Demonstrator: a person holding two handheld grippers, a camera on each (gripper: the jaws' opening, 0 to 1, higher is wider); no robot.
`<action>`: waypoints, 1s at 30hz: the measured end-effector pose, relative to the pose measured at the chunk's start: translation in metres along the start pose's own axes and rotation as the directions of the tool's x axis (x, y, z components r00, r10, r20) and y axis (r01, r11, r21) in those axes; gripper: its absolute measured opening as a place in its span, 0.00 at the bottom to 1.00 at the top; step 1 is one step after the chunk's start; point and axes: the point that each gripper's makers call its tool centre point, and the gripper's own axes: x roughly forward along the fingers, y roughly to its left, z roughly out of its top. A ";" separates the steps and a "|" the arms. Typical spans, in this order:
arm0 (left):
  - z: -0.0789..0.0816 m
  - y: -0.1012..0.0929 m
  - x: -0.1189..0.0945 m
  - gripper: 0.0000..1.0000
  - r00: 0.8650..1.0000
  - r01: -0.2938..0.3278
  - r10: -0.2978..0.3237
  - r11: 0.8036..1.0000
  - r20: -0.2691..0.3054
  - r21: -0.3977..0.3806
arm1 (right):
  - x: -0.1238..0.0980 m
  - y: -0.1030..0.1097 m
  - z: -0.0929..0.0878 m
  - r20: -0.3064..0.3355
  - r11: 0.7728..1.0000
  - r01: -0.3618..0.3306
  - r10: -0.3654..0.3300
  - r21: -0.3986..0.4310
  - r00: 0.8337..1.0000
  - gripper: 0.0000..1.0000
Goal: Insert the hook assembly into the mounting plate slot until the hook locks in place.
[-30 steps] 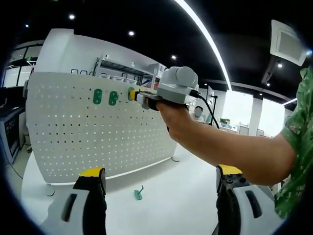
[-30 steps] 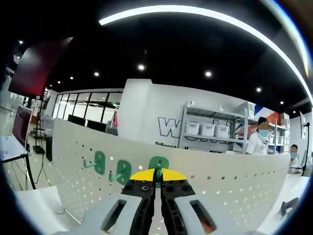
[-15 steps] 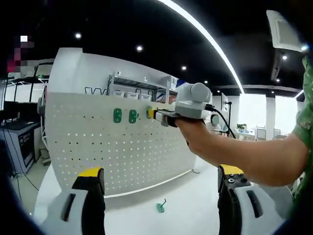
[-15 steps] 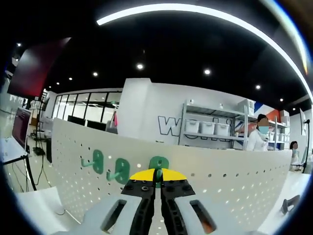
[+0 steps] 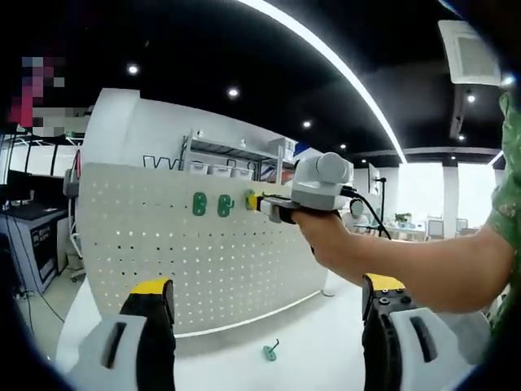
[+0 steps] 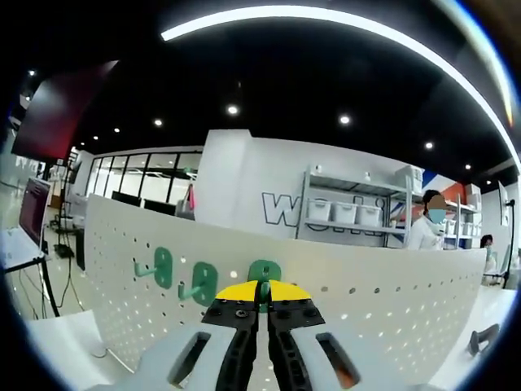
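A: How many hooks are hanging on the pegboard [image 6: 342, 301] right now?

B: Three green ones are showing in the right gripper view. Two are sitting free on the board, one [image 6: 163, 267] at about nine o'clock from the gripper tips and a second [image 6: 203, 283] just beside it. The third hook [image 6: 264, 273] is standing at twelve o'clock, right over the yellow tips of the right gripper [image 6: 263, 295].

A: And that gripper, is it holding the third one?

B: Its two jaws are pressing together on the hook's lower edge, against the board's top row.

A: Any more hooks lying around?

B: A fourth green hook [image 5: 269, 352] is lying on the white table [image 5: 317, 342], in the left gripper view, at six o'clock from the board.

A: What is the left gripper [image 5: 269, 300] doing?

B: Its two yellow-tipped jaws are standing wide apart, gripping nothing. From the right, a person's hand [image 5: 321, 236] is reaching in at two o'clock, pushing the other gripper against the board.
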 end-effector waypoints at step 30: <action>-0.005 0.001 0.001 0.96 1.000 0.027 -0.027 1.000 -0.016 -0.010 | 0.003 -0.001 -0.004 0.000 1.000 0.018 -0.018 -0.014 1.000 0.01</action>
